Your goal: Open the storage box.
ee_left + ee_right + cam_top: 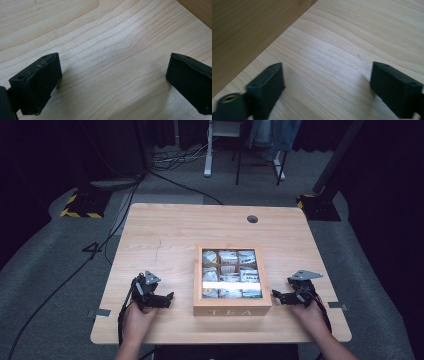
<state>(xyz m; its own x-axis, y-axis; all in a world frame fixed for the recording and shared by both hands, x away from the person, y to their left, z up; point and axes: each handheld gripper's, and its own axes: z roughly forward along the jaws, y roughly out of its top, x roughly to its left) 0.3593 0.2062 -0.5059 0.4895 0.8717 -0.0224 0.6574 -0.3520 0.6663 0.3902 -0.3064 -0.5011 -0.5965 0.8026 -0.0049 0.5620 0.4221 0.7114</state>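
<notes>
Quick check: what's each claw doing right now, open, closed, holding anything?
Left claw: open, holding nothing, over bare table.
Right claw: open, holding nothing, beside the tea box.

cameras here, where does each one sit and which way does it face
High view: above the person's side, looking forward and down on the table and tea box; both hands and each tool, left tool, right tool.
Left gripper view: rides the left tool, facing the tabletop, jaws apart.
Right gripper view: rides the right tool, likewise.
Both gripper views share the box's wooden side.

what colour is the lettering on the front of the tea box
White, on the tea box, clearest in the high view.
</notes>
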